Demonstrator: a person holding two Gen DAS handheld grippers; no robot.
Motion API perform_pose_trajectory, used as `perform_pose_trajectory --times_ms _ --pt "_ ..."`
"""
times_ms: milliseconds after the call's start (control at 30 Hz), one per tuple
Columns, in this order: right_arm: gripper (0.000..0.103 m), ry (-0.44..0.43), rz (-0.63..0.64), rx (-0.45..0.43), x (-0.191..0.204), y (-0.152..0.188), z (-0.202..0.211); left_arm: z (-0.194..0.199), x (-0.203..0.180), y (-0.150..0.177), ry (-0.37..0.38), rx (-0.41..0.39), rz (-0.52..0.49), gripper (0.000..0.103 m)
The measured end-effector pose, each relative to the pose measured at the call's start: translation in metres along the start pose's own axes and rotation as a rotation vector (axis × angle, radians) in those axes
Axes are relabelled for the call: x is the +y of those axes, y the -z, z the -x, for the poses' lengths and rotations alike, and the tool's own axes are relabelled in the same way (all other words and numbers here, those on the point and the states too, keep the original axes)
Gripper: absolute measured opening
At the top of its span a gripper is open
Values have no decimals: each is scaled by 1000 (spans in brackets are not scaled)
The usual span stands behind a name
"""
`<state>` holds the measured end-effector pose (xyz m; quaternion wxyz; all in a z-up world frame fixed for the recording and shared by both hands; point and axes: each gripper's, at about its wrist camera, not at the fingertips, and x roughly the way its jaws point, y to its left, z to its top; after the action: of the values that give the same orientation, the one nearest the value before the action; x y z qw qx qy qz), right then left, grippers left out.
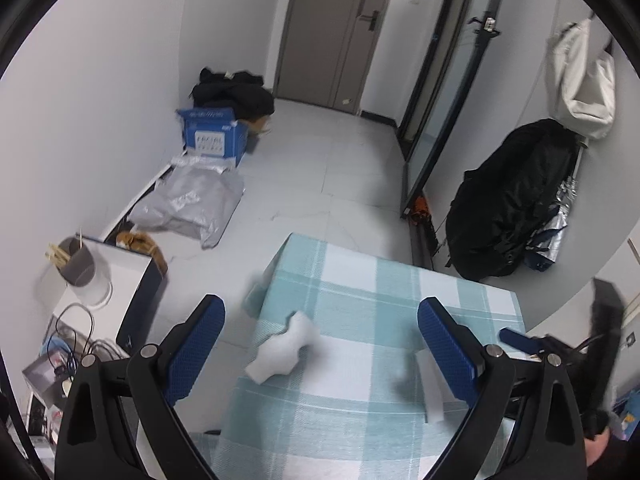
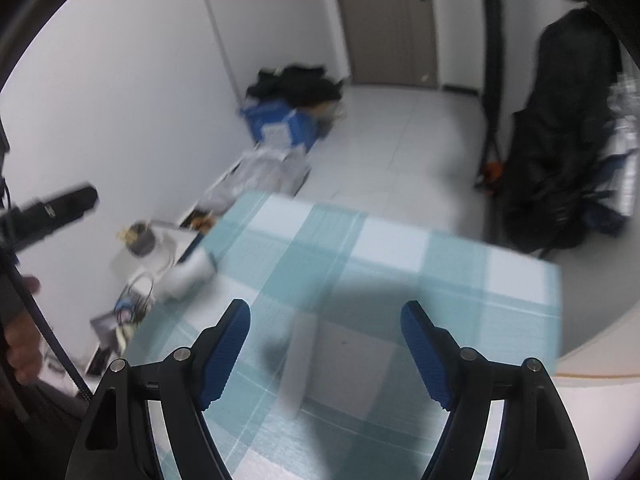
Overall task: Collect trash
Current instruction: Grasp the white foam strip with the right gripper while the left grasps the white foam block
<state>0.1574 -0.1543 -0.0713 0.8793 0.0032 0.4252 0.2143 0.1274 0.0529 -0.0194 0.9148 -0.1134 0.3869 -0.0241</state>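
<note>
A table with a teal and white checked cloth point(image 1: 360, 280) fills the lower half of both views. A crumpled white wad point(image 1: 284, 350) lies near its left edge, between and just beyond the fingers of my left gripper point(image 1: 322, 302), which is open and empty. A flat white strip of paper point(image 1: 430, 392) lies by that gripper's right finger, which partly covers it. In the blurred right wrist view the strip point(image 2: 298, 364) lies between the fingers of my right gripper point(image 2: 326, 305), open above the cloth and not touching it. The wad point(image 2: 188, 276) is far to its left.
Left of the table stands a white cabinet point(image 1: 120, 276) with a grey cup, cables and clutter. On the floor behind lie a grey plastic bag point(image 1: 192, 204), a blue box point(image 1: 212, 136) and dark clothes. A black backpack point(image 1: 508, 200) leans on the right wall. A hand point(image 2: 24, 344) shows at the left.
</note>
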Motion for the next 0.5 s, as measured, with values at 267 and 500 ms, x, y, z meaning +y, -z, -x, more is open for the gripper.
perform_pose_trajectory --times_ms 267,500 --pt "76 -28 42 124 18 12 -55 -8 25 -3 -52 27 27 95" --pt "58 -38 21 157 18 15 -73 -18 42 -3 -70 67 53 95"
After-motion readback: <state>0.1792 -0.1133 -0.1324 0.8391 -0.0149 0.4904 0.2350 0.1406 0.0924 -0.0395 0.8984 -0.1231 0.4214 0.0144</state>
